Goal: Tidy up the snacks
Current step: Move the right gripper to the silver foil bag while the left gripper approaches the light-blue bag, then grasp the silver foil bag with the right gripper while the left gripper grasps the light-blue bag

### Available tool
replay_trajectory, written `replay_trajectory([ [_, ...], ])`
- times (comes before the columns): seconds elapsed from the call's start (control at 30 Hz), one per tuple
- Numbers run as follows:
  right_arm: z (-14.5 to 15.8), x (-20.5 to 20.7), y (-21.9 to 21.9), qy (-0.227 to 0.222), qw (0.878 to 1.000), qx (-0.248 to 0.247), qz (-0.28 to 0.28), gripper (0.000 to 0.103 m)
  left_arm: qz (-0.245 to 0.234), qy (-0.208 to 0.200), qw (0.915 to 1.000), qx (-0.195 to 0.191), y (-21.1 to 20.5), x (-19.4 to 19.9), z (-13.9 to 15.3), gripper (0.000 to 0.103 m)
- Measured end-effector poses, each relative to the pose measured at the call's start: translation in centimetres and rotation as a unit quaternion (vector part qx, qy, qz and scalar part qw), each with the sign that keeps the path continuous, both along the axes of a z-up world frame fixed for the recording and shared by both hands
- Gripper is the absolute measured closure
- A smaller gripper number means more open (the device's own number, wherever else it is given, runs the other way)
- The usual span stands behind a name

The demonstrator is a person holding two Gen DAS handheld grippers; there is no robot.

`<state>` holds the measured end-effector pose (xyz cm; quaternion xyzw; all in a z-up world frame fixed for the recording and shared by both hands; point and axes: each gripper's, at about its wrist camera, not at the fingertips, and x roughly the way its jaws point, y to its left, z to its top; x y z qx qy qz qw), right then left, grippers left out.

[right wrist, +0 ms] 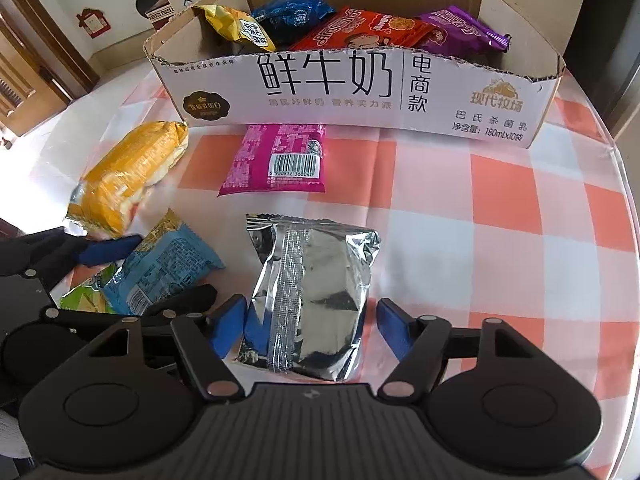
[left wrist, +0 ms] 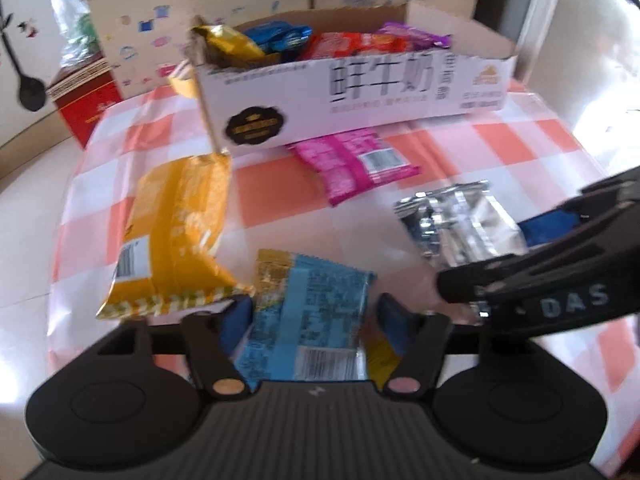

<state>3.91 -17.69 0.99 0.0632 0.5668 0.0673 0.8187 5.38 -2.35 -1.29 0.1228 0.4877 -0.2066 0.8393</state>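
Desk (right wrist: 500, 216) is covered with an orange-and-white checked cloth and carries everything. Largest item: a shallow white cardboard box (right wrist: 360, 92) with large Chinese lettering on its front wall, top torn open, standing at the far side of the desk. Contents, seen from the right wrist view: a gold packet (right wrist: 236, 26) at the left end, a dark blue packet (right wrist: 294, 12) just beside it, a red packet (right wrist: 360, 30) in the middle and a purple packet (right wrist: 460, 30) at the right end, all leaning against one another above the front wall. Outside the box, on the cloth: a yellow bag (right wrist: 128, 172) lying to the left, a pink packet (right wrist: 276, 160) barcode up, just in front of the box wall, and a green packet (right wrist: 86, 300) partly under the light blue one. Right gripper (right wrist: 310, 326) points steeply down with a silver foil bag (right wrist: 316, 292) between its blue pads; the left pad touches the bag, a small gap shows at the right pad, so the gripper is not clamped on it. Left gripper (left wrist: 310, 316) straddles a light blue packet (left wrist: 308, 320) lying on the desk; the left wrist view is blurred and whether the pads press on it cannot be told.
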Motion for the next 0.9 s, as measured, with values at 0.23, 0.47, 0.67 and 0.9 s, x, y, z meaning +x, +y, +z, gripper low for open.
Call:
replay_trajectory([
  [0.23,0.4,-0.1,-0.1,-0.008,1.0,-0.004,0.022,0.037,-0.01,-0.01,0.9998,0.011,-0.5,-0.4,0.3,0.054],
  [0.47,1.8,-0.4,-0.3,-0.037,0.999,-0.015,0.032,0.037,0.003,-0.033,0.9994,0.001,0.0,-0.4,1.8,0.054],
  [0.67,3.2,-0.7,-0.2,-0.065,0.997,-0.023,0.045,0.037,-0.007,-0.062,0.998,0.003,-0.3,-0.7,3.4,0.054],
  [0.9,4.2,-1.0,0.1,-0.086,0.994,-0.033,0.059,0.037,-0.001,-0.079,0.9969,0.002,0.0,-0.9,4.5,0.054],
])
